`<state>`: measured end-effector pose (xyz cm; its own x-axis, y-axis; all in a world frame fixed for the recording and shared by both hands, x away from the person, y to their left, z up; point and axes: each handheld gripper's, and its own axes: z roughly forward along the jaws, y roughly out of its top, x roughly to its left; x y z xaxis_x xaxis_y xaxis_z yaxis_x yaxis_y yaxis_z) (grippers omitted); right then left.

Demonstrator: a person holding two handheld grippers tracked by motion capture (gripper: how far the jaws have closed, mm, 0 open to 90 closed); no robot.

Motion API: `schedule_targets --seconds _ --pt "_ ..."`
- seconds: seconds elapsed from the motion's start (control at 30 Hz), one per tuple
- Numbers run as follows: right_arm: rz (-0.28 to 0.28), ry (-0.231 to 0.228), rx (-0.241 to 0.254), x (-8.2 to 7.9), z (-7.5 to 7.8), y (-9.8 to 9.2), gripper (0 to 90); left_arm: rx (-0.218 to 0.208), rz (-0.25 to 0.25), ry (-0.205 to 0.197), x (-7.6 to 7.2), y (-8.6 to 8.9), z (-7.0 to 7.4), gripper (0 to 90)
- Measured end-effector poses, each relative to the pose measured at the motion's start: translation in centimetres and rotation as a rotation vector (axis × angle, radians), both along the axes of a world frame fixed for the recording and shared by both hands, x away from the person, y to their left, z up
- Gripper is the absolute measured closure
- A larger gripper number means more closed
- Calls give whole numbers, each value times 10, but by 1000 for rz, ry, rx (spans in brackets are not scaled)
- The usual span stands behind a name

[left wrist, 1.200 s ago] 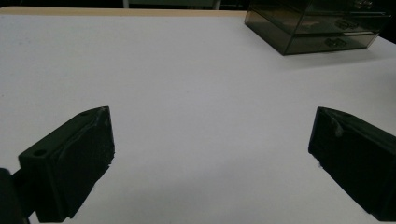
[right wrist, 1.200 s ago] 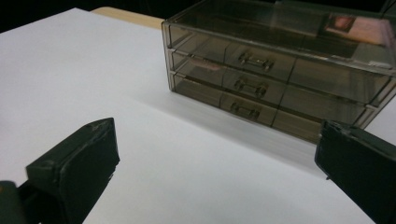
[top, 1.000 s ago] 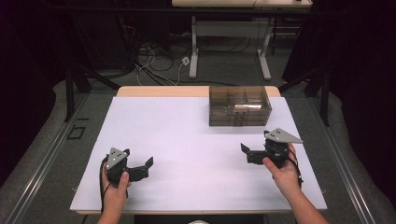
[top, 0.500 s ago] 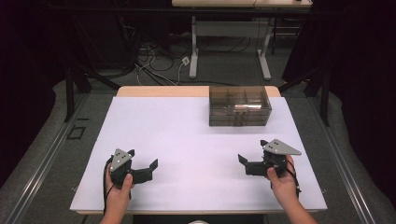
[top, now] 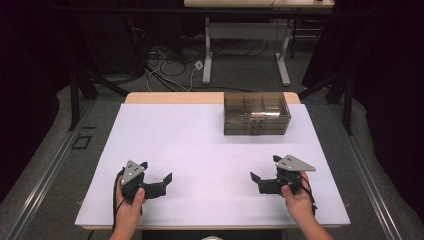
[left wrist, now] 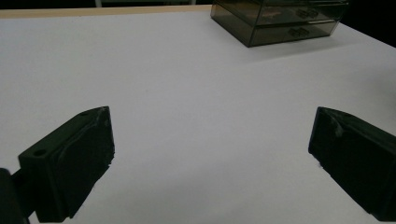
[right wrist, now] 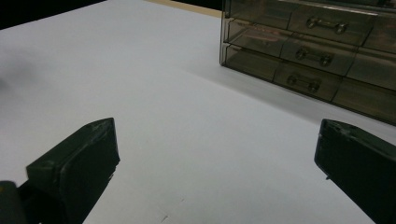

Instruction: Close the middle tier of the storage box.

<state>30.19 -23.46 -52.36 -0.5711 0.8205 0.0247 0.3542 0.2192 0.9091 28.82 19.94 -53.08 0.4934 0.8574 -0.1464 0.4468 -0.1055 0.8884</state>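
Observation:
A smoky transparent drawer box [top: 256,114] with three tiers of small drawers stands at the back right of the white table top [top: 200,145]. My left gripper [top: 156,171] rests low near the front left, held by a hand, jaws wide apart with nothing between them. My right gripper [top: 265,167] sits near the front right, also open and empty. In the left gripper view the drawer box [left wrist: 280,21] lies far off at the upper right, beyond the left gripper [left wrist: 210,116]. In the right gripper view the drawer box [right wrist: 317,51] is closer, its drawers shut, ahead of the right gripper [right wrist: 215,126].
A wooden table edge [top: 170,97] shows behind the white sheet. Beyond it are desk legs [top: 207,55] and cables [top: 165,65] on the floor. Dark curtains flank both sides. Bare white surface lies between the two grippers.
Both grippers have drawn back toward the near edge of the table and a little lower. Their jaws stayed apart. The drawer box has not moved.

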Motion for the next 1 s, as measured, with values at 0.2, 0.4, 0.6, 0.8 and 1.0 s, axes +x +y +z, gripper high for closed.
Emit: schedule_targets --seconds 0.2,0.4,0.6,0.8,1.0 --pt "18 19 -1 0 -8 5 0 1 -2 3 0 0 -1 4" --pt "30 34 -7 1 -17 11 1 3 -2 5 0 0 -2 4" --pt "28 44 -9 2 -21 13 9 1 2 9 1 1 -3 4" --pt "24 49 2 2 -22 10 14 2 1 14 2 2 -4 4" --pt "29 57 -2 3 -24 12 14 0 5 19 2 4 -5 4"
